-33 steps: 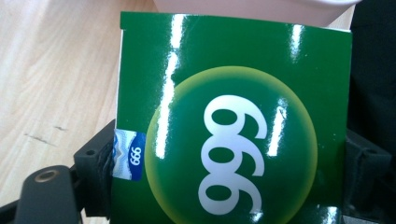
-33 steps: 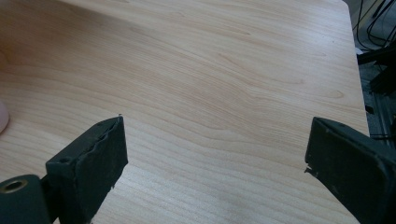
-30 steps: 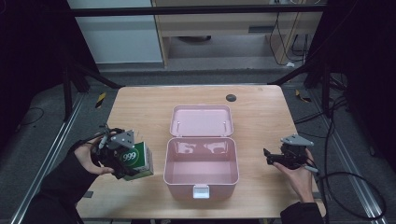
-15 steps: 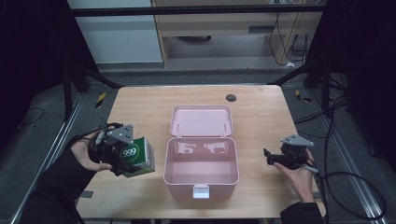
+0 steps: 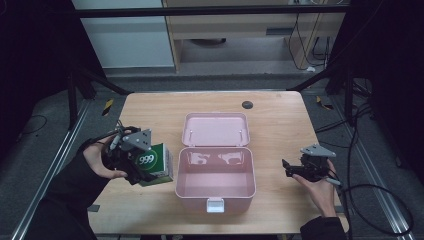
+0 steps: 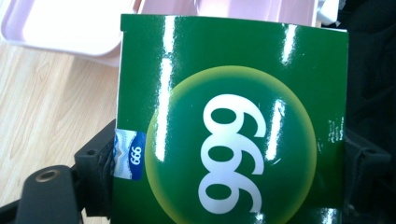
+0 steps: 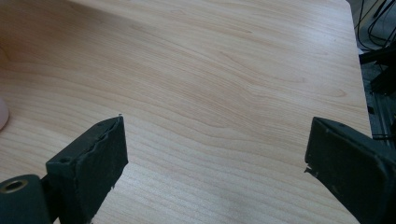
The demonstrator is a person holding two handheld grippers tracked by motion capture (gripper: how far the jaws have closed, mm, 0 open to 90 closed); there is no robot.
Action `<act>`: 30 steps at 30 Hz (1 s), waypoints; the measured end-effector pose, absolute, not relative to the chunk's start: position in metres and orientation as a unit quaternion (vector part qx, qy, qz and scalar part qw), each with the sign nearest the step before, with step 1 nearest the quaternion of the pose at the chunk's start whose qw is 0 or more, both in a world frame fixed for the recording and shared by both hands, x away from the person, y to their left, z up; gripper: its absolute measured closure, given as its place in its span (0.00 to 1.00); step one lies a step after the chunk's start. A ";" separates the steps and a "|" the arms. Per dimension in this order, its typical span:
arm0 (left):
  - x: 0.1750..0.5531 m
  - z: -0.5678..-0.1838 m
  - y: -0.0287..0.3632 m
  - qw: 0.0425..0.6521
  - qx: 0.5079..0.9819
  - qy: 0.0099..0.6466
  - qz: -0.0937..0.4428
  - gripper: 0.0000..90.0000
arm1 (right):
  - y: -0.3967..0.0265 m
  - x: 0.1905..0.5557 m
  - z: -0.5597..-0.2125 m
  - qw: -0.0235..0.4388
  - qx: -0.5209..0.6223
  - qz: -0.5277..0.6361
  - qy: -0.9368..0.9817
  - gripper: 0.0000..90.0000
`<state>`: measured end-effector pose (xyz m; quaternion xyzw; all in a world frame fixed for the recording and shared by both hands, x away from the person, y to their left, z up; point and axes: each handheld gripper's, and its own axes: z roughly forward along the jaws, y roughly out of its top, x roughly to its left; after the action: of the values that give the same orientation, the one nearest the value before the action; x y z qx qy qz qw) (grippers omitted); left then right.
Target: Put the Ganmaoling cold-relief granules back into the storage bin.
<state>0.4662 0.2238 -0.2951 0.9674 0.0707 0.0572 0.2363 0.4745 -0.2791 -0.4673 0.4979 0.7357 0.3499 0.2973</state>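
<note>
- At the table's near left, the left gripper (image 5: 142, 167) clamps the green box (image 5: 156, 162), just left of the open pink case (image 5: 216, 172).
- Farther right, the right gripper (image 5: 289, 167) gapes empty.

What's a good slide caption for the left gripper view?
Left gripper clamps a glossy green 999 box above the wooden table, beside the open pink case.
</note>
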 end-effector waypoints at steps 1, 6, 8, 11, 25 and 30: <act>0.466 -0.294 0.222 0.236 0.968 0.068 0.058 0.16 | -0.279 0.474 -0.467 0.298 0.498 0.350 0.736 0.07; 0.465 -0.286 0.214 0.237 0.968 0.061 0.060 0.16 | -0.280 0.474 -0.466 0.297 0.500 0.352 0.734 0.07; 0.464 -0.284 0.213 0.238 0.968 0.059 0.061 0.16 | -0.280 0.474 -0.467 0.297 0.501 0.351 0.734 0.07; 0.464 -0.281 0.208 0.236 0.968 0.055 0.061 0.16 | -0.280 0.474 -0.467 0.298 0.498 0.348 0.736 0.07; 0.467 -0.279 0.184 0.225 0.972 0.038 0.055 0.16 | -0.280 0.472 -0.469 0.288 0.503 0.362 0.730 0.07; 0.465 -0.277 0.167 0.228 0.972 0.017 0.053 0.16 | -0.280 0.472 -0.471 0.290 0.501 0.350 0.737 0.07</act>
<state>0.4653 0.1668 -0.2767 0.9720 0.0167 0.0526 0.2283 0.4725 -0.2795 -0.4710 0.5009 0.7368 0.3496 0.2899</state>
